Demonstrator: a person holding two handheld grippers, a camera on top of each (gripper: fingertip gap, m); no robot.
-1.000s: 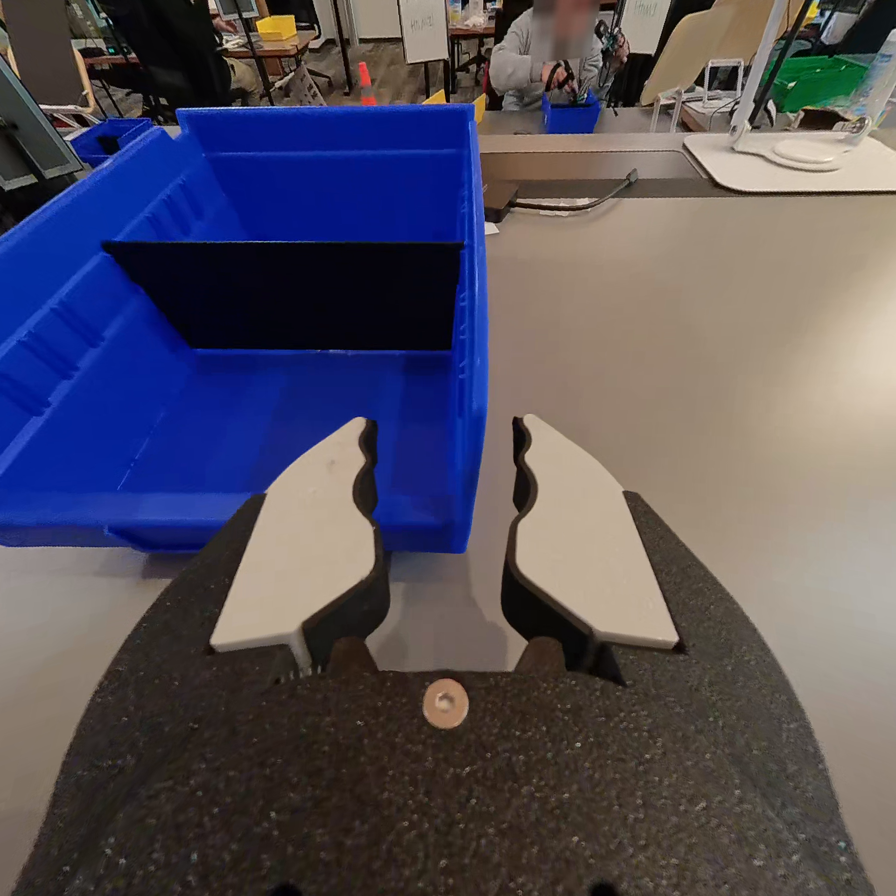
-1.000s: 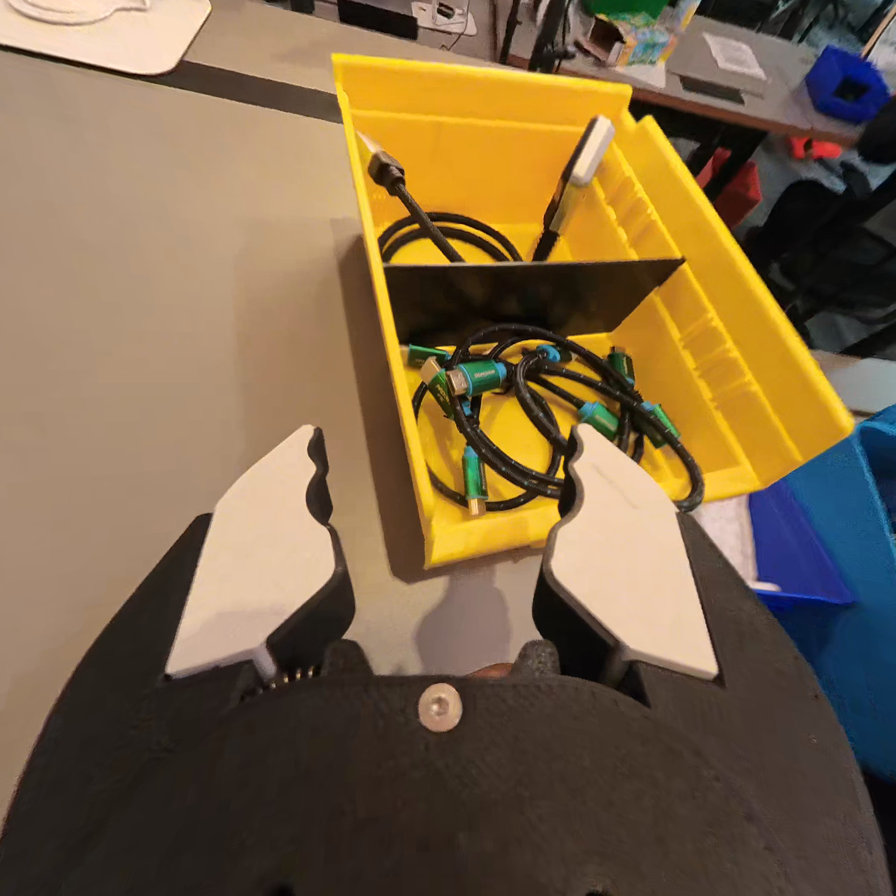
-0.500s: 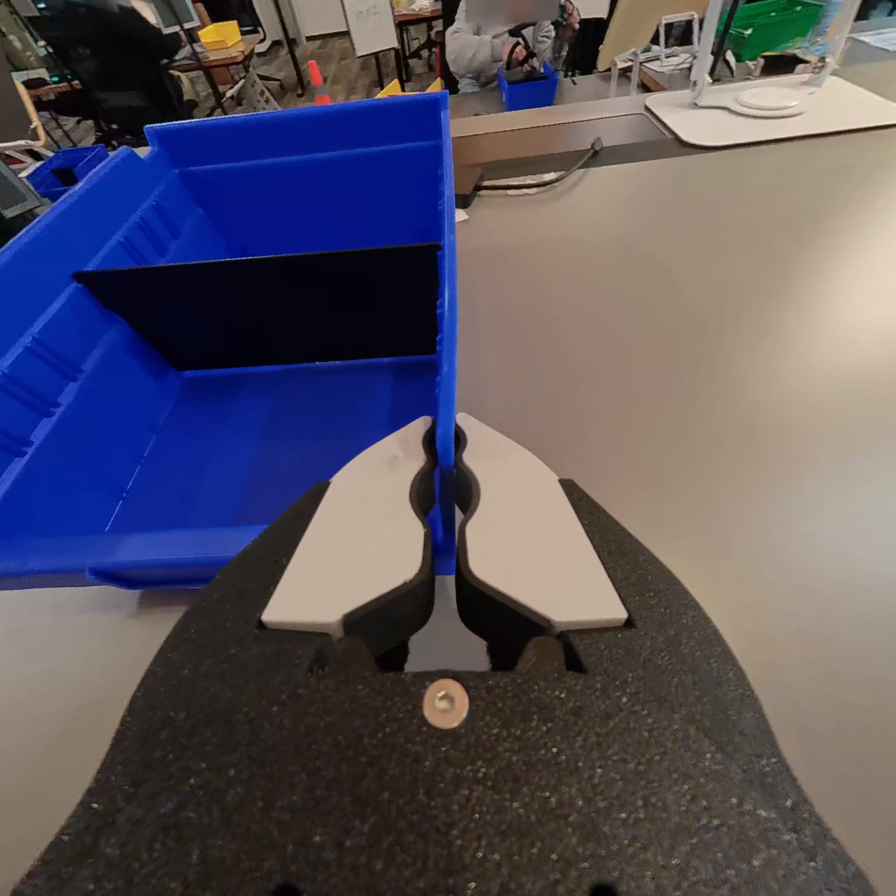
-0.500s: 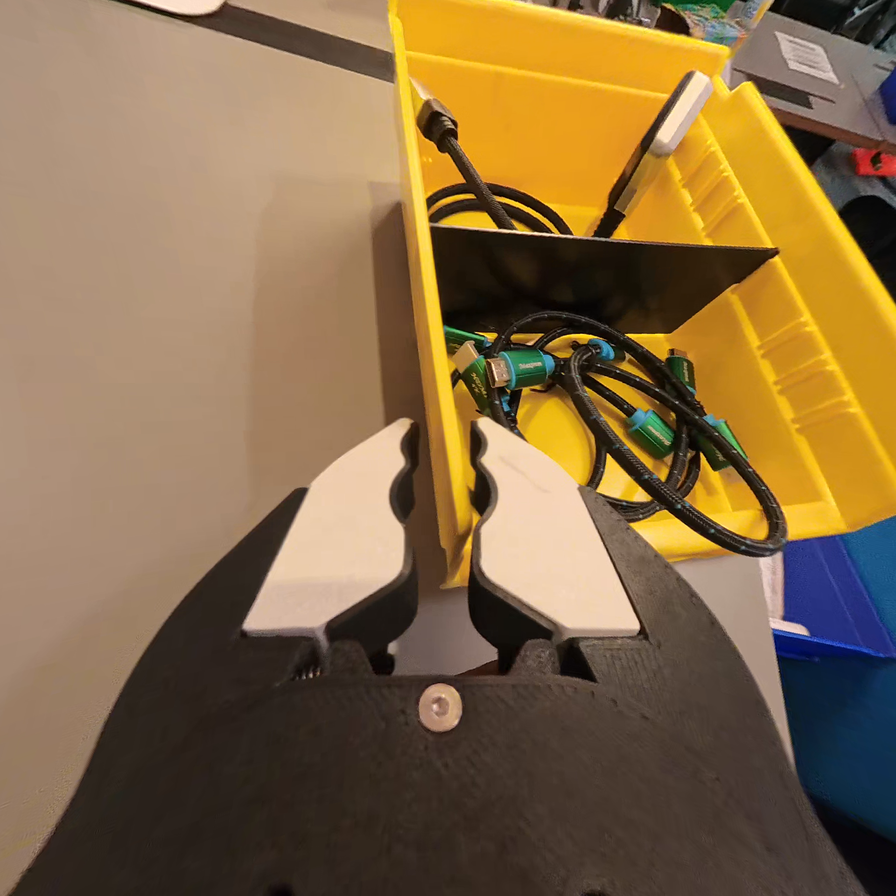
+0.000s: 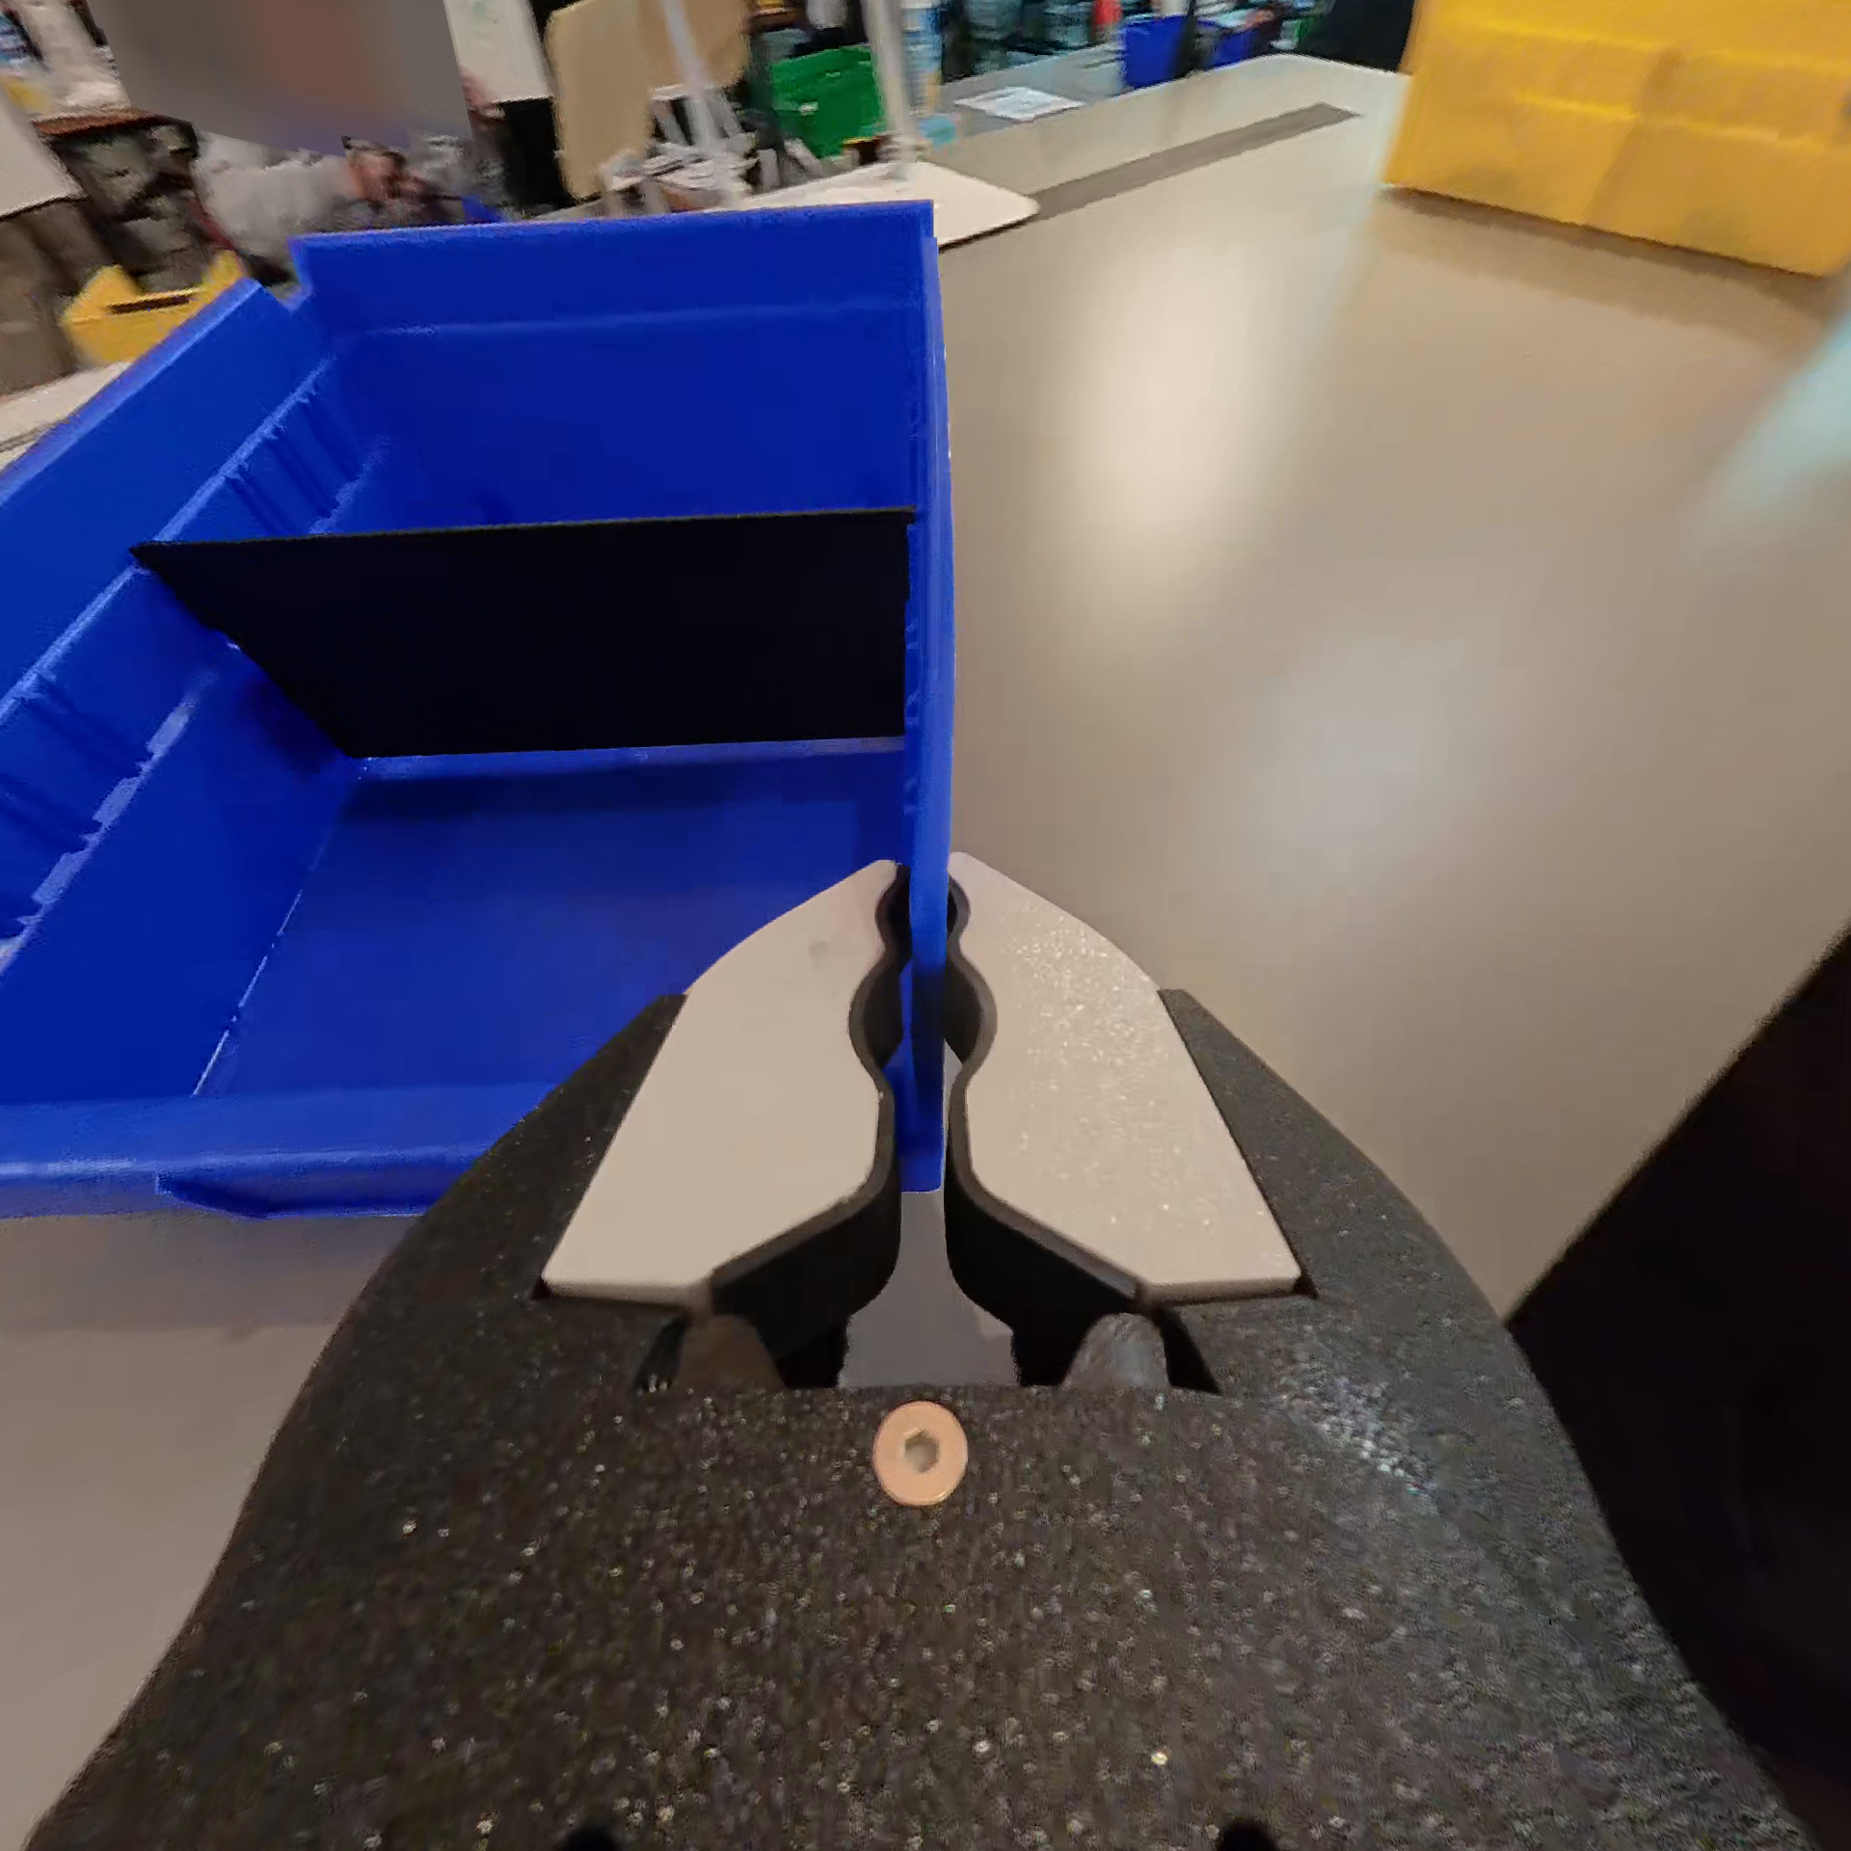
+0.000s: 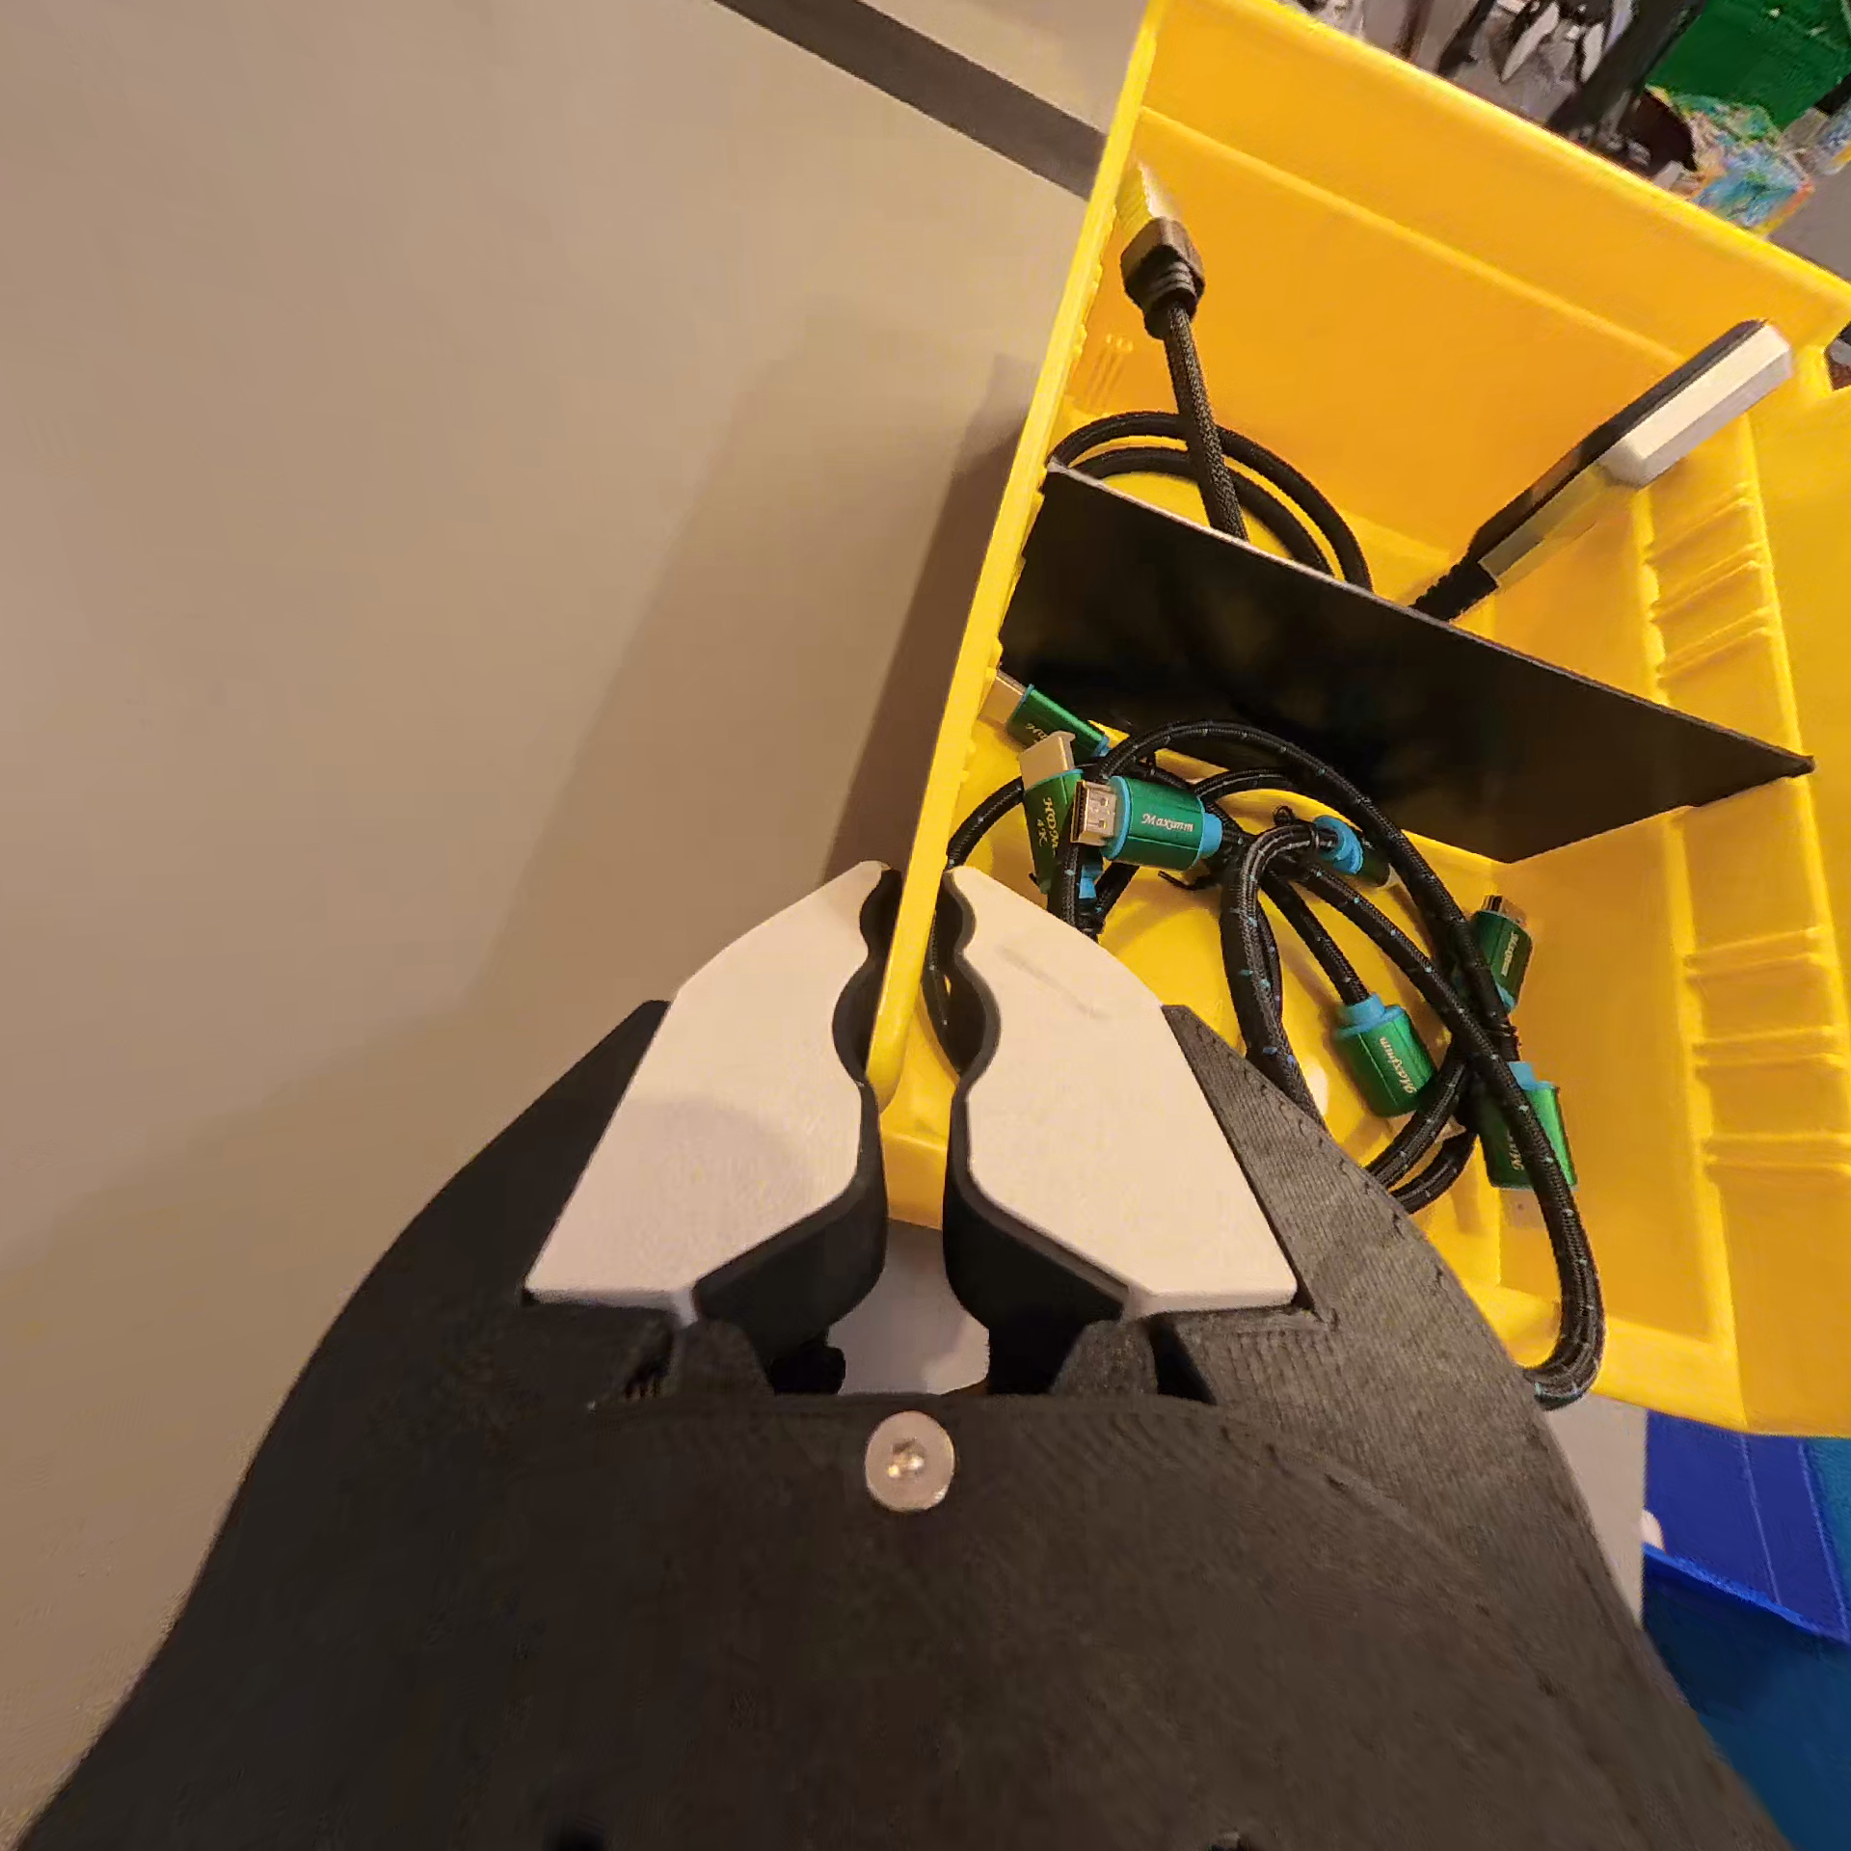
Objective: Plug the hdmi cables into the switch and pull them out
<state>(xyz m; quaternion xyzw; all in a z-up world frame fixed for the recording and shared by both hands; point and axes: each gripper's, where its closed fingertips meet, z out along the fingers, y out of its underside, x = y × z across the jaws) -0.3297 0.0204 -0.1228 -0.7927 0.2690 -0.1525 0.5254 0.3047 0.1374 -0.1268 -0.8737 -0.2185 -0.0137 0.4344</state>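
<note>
My left gripper [image 5: 927, 901] is shut on the right side wall of a blue bin [image 5: 929, 621], one finger inside and one outside. The blue bin has a black divider [image 5: 561, 631] across it and nothing shows inside. My right gripper [image 6: 921, 901] is shut on the left side wall of a yellow bin [image 6: 992, 621], which looks tilted in the right wrist view. The yellow bin has a black divider [image 6: 1402, 701]. Black braided cables with green plugs [image 6: 1162, 826] lie in its near part. A black cable [image 6: 1182, 371] and a grey-tipped plug [image 6: 1012, 411] lean in its far part.
Both bins are on a grey table [image 5: 1352, 651]. The yellow bin also shows far right in the left wrist view [image 5: 1623, 130]. A blue bin [image 6: 1753, 1563] shows at lower right of the right wrist view. A white pad [image 5: 962, 205] and cluttered benches lie behind. Some 65 centimetres of space lies between my two pairs of fingers.
Both grippers went from open to shut on their bin walls, the right one closing last. Both views have since swung, and the yellow bin now looks tilted.
</note>
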